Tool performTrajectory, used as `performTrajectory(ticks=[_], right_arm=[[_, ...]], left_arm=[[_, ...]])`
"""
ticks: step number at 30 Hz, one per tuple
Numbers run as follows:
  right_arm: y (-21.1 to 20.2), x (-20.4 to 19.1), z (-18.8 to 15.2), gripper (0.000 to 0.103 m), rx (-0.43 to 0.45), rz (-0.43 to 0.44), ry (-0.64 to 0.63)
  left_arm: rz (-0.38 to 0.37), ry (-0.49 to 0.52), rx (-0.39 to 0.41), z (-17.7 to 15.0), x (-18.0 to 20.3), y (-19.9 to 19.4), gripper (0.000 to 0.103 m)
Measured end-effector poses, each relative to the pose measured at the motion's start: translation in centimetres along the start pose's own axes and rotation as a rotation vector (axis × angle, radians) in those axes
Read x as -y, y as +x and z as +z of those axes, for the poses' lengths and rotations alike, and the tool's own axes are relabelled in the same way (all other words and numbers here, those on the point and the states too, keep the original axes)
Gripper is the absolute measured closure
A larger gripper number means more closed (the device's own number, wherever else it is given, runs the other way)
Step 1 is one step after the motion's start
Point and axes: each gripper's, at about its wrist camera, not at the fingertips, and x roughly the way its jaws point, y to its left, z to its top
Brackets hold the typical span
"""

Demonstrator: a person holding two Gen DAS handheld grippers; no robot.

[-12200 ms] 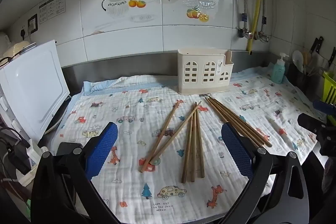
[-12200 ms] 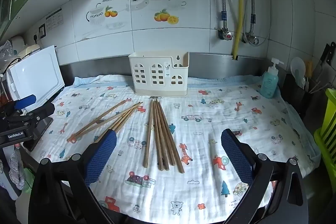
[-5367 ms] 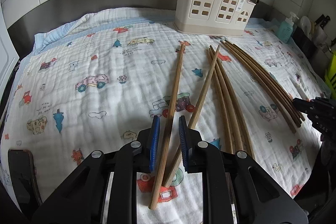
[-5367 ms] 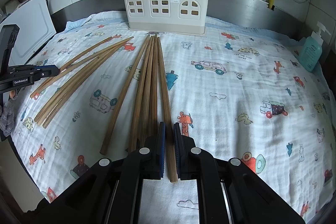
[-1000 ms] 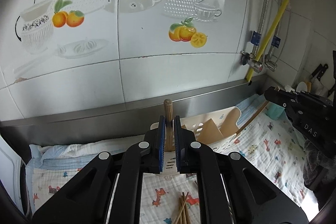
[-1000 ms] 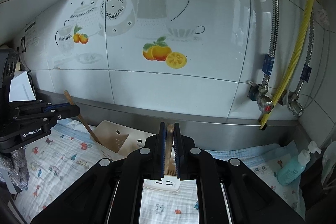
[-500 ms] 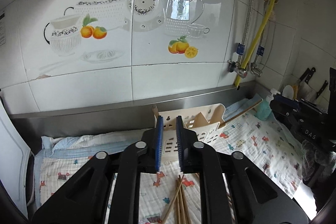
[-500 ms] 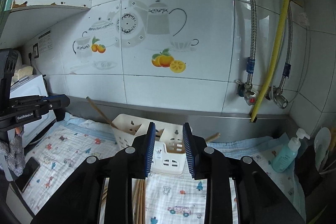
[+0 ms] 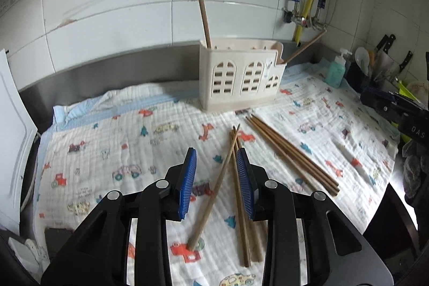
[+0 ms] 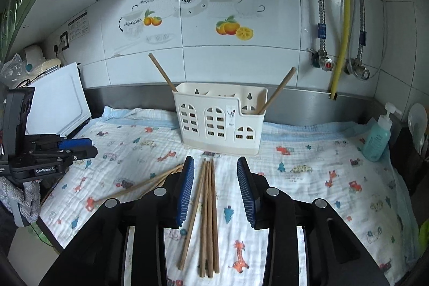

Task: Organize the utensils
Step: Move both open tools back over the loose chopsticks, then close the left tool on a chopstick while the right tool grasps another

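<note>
Two brown chopsticks (image 10: pixel 161 70) are leaning out of the cream holder (image 10: pixel 219 119) (one per end); the rest (image 10: pixel 207 216) are lying before it.

Left tongs (image 9: pixel 216 182) parted, empty; right tongs (image 10: pixel 215 189) likewise.

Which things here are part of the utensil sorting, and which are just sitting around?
Job: loose chopsticks on the cloth; holder with two chopsticks already in it.

Lying about: soap bottle, white board, knives, pipes.
</note>
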Motion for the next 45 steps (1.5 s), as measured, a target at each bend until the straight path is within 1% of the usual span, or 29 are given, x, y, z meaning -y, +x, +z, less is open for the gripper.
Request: performTrajectory(ticks=[4,7,13,17,18,20,23,31,33,36,38,41,45], right_arm=[[0.0,-0.5,-2.3,0.07,-0.026,0.0,0.018],[0.1,-0.7,-3.7,0.07,-0.044,-0.01,0.025],[0.9,-0.5,-5.6,0.07,-0.085,-0.015,0.055],[1.3,-0.1,-6.1,0.07,-0.101,-0.015,0.077],[1.4,0.0,-6.2,0.07,-0.104,-0.017,0.078],[1.6,0.0,-6.3,0.07,-0.112,-0.017,0.078],[1.9,0.1,-6.6,0.07,-0.119,-0.016,0.081],[2.7,0.0,-7.0,0.07,-0.142,-0.008,0.085],[3.0,0.1,-7.3,0.07,-0.154,-0.01,0.087],[3.4,0.3,-7.8,0.07,-0.171,-0.012,0.093],[3.6,0.4,-8.2,0.07,-0.181,-0.014,0.094],[3.9,0.5,-8.8,0.073,-0.2,-0.021,0.087],[4.5,0.8,-9.4,0.079,-0.224,-0.021,0.086]], left_arm=[[-0.015,-0.017,-0.063,-3.1,-0.6,1.5,0.071],[-0.024,-0.014,-0.103,-4.8,-0.6,2.7,0.072],[-0.009,0.004,-0.162,-6.5,-0.7,4.9,0.072],[-0.006,0.002,-0.185,-6.8,-0.9,6.0,0.073],[-0.007,0.002,-0.189,-6.8,-0.9,6.2,0.074],[-0.005,0.005,-0.199,-6.9,-1.0,6.6,0.081],[0.001,0.005,-0.21,-7.0,-1.0,7.1,0.085],[0.008,0.037,-0.225,-6.9,-0.9,7.6,0.086],[0.026,0.057,-0.228,-6.9,-0.7,7.7,0.091],[0.044,0.069,-0.229,-6.8,-0.6,7.8,0.093],[0.05,0.067,-0.227,-6.7,-0.5,7.7,0.097],[0.047,0.048,-0.218,-6.5,-0.5,7.4,0.097],[0.035,0.038,-0.202,-6.1,-0.4,6.8,0.097]])
